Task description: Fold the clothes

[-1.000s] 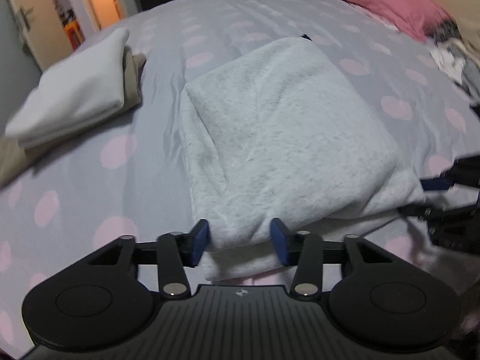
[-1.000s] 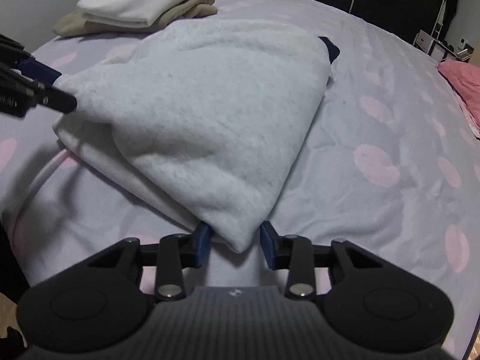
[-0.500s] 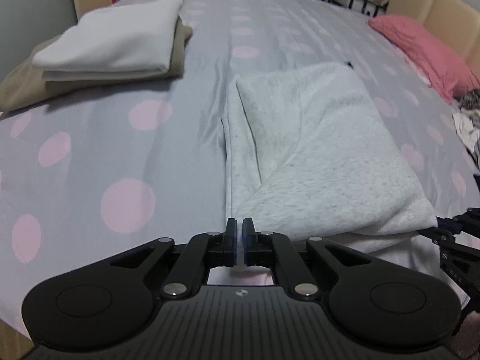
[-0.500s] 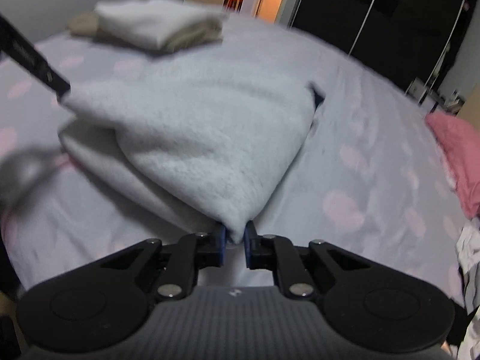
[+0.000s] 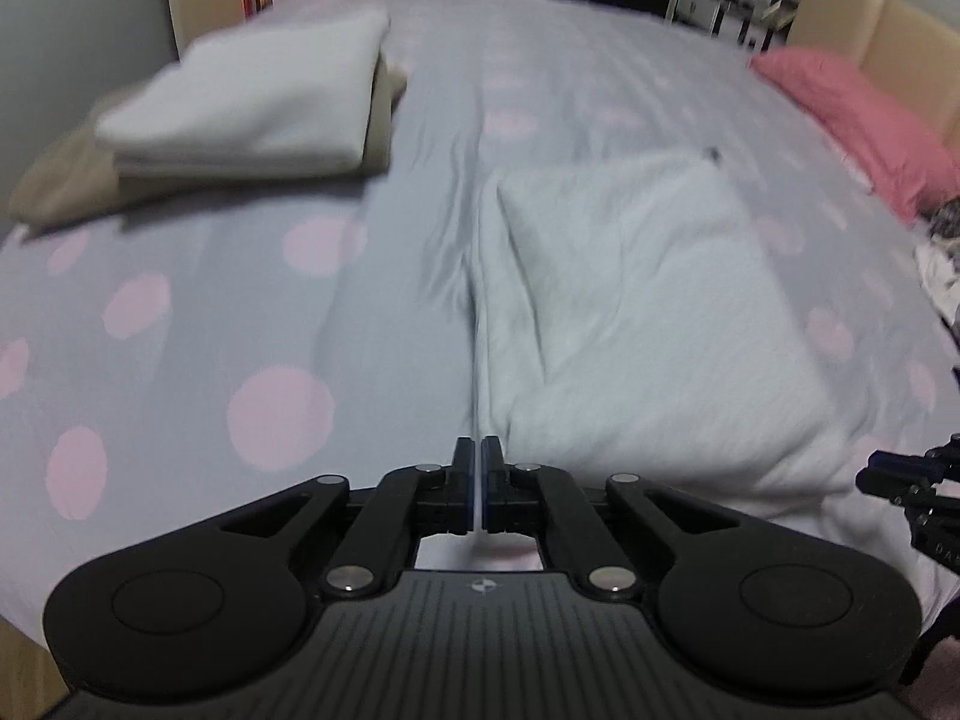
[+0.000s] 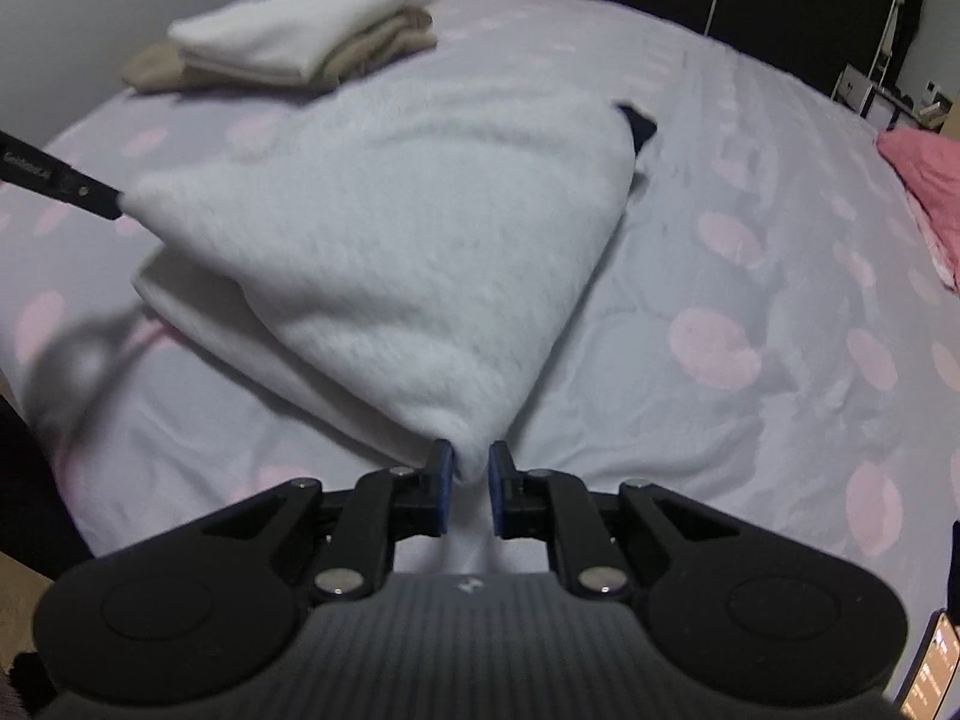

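Grey garment pinched by both claws on bed.

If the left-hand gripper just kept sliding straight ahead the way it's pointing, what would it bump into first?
The left gripper is already shut on the near edge of the grey garment, so that cloth comes first. Its line then follows the garment's left border along the bedsheet. The folded pile lies off to the left, probably missed.

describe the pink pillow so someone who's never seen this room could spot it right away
Start at the big bed with the lilac spotted sheet and look to the beige headboard. The pink pillow lies there, the only solid deep-pink item.
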Demonstrator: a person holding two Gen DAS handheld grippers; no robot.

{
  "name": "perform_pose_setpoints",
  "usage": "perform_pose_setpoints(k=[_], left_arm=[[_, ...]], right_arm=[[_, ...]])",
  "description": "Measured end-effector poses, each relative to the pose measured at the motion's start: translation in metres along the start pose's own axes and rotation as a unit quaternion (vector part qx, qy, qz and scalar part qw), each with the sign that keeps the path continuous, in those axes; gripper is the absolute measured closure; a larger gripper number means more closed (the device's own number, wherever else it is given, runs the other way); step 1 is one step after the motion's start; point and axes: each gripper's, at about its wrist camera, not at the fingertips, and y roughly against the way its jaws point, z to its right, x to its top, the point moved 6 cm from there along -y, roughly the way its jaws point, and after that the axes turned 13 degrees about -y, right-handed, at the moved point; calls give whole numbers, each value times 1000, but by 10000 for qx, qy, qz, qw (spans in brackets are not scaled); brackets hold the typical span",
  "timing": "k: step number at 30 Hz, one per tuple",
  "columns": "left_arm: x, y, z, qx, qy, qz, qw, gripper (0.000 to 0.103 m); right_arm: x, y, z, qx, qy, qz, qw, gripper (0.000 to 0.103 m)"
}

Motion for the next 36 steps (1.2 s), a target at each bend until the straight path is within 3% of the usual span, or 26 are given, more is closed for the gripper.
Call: perform_pose_setpoints(k=[3,9,17,23,25,27,29,32,36], left_arm=[[12,8,20,-324,-202,242,9990,103],[27,-25,64,-678,-709,-14,9952,103],[0,-73,61,-583,-520,-761,9940,103],[3,-60,52,-757,-329,-800,9934,102],[12,-52,45,-916,-115,-709,9932,89],[26,-47,36,-1056,88,-493,9931,64],[43,-48,24,-1039,148,-294,9940,48],[66,-64,2,-878,170,-165,9959,47],[73,-98,-18,-1056,531,-158,9929,47]], right_arm=[[13,15,-8,174,-79,266,9995,87],[40,-1,-32,725,-277,353,9964,82],[31,-45,-41,873,-544,-99,9946,82],[30,-43,-36,1086,-588,-236,9921,76],[36,-33,-29,1152,-679,-154,9909,61],[44,-24,-18,1149,-775,-34,9903,60],[56,-20,-5,1117,-900,49,9896,56],[72,-26,16,944,-1018,97,9903,48],[87,-46,42,773,-1232,-7,9894,40]])
